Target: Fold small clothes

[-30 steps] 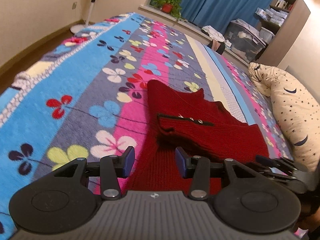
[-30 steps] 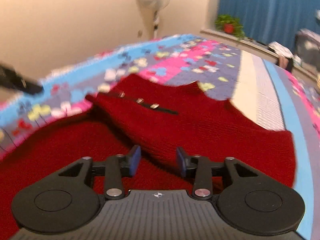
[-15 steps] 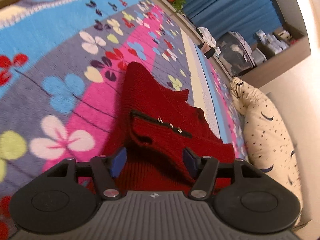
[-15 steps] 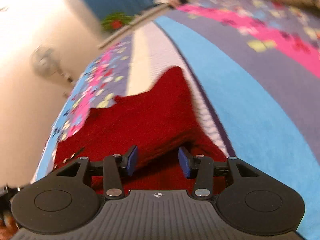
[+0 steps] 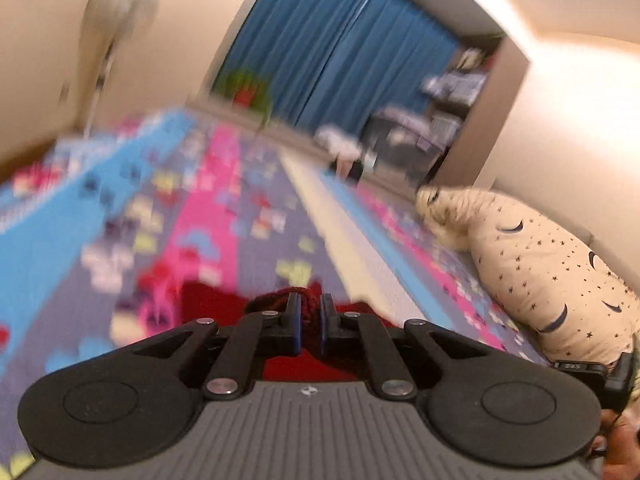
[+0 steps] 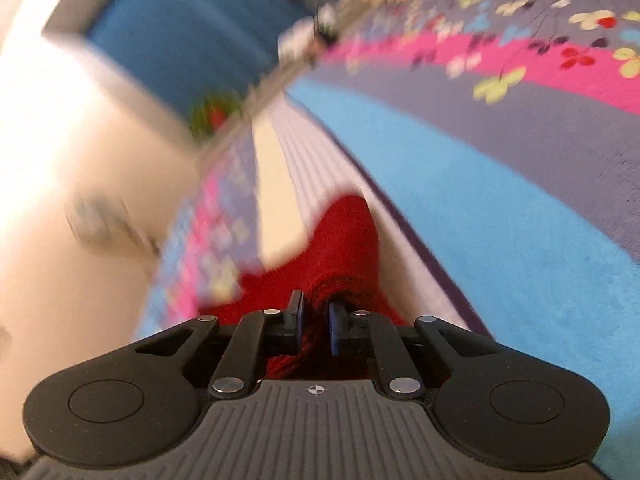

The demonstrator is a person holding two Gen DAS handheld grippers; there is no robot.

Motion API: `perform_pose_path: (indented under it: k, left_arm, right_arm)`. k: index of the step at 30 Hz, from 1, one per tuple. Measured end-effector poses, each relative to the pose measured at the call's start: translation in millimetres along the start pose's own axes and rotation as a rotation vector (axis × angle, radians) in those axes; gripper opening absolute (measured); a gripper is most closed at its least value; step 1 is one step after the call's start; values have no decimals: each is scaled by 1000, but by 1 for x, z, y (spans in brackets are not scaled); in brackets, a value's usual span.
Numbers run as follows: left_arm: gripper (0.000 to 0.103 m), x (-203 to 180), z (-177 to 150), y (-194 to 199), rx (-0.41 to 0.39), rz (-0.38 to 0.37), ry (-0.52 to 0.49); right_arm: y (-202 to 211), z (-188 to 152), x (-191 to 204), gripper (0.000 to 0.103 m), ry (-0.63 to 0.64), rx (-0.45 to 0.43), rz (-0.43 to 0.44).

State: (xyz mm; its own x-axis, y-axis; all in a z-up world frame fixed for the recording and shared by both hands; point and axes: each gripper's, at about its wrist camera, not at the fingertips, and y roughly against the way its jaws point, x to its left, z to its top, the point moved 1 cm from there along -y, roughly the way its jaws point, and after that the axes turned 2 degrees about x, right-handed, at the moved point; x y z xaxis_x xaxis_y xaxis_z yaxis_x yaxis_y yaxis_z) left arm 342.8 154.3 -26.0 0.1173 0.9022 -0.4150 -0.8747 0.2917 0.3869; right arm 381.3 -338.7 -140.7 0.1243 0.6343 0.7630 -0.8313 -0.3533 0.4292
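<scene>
Item: red knit garment [image 5: 208, 300], small, coarse ribbed weave, lying on the flower-patterned bed [image 5: 224, 184].

Left hand-held gripper [image 5: 307, 322]: jaws nearly closed, pinching a bunched edge of knit.

Right hand-held gripper [image 6: 316, 320]: likewise clamped on a gathered fold.

Handling advice: lift both corners level and together, keep the fabric taut, and lay it over squarely; the loose knit may sag.

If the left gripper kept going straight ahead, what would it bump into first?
Probably nothing new: the left gripper is already shut on the red sweater. Beyond lies the flowered bedspread; blur hides depth.
</scene>
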Motion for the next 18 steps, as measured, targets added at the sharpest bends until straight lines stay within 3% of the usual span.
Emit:
perform_pose_path:
  k: [2, 4, 6, 7, 9, 13, 15, 18]
  left_arm:
    - [9, 3, -6, -15, 67, 56, -8]
    - [9, 15, -21, -36, 209, 152, 21]
    - [10, 21, -29, -44, 286, 237, 27]
    - [12, 23, -27, -43, 293, 252, 40]
    - [28, 24, -21, -37, 268, 256, 64]
    - [30, 7, -13, -25, 192, 240, -5]
    - [30, -2, -17, -31, 217, 231, -53]
    - [30, -7, -34, -45, 316, 296, -123]
  right_arm:
    - [-2, -3, -4, 12, -16, -3, -48]
    - [-19, -10, -15, 14, -49, 117, -135]
    - [-30, -17, -20, 17, -62, 219, -182]
    - [-28, -17, -17, 19, -43, 224, -197]
    - [-16, -13, 0, 28, 22, 207, -199]
    - [2, -7, 38, 28, 264, 100, -191]
    - [-2, -9, 44, 30, 368, 65, -215]
    - [-29, -7, 36, 31, 428, 102, -296]
